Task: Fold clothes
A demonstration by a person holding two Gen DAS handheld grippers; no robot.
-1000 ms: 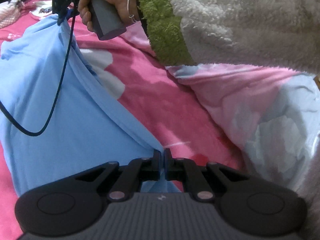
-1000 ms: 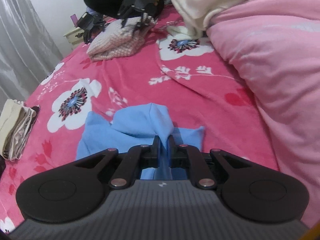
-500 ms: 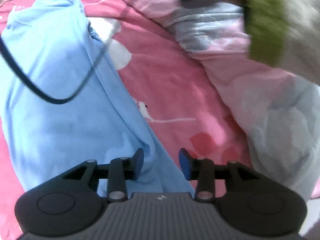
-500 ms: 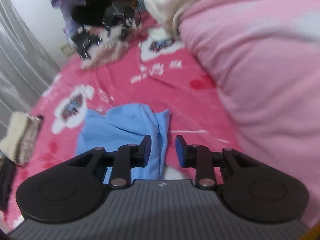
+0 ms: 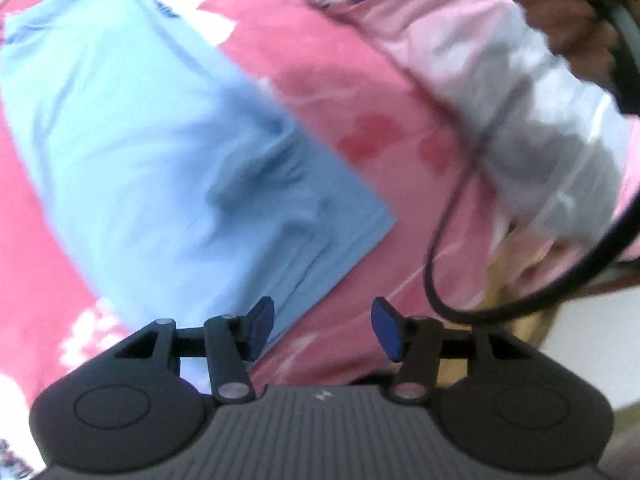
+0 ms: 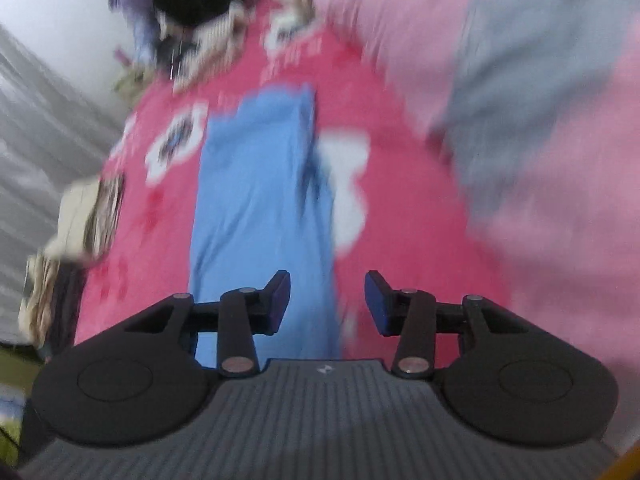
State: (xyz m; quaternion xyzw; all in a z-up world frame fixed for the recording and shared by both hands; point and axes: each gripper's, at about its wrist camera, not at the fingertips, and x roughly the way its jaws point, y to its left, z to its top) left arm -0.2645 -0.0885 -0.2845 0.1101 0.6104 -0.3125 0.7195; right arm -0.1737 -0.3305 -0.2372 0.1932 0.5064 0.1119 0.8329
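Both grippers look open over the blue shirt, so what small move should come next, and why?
Probably bring the left gripper down onto the near hem corner of the blue shirt and close on it. Both sets of jaws have just been opening with nothing between them. In the right wrist view, the right gripper is also empty and the shirt lies as a long strip, so an end-to-end fold seems due.

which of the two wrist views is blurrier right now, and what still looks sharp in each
Right wrist view: heaviest motion smear, with the blue garment and the floral bedspread streaked; only the right gripper is crisp. Left wrist view: milder blur, the garment's hem still readable; the left gripper is sharp. Both show fisheye bending at the edges.
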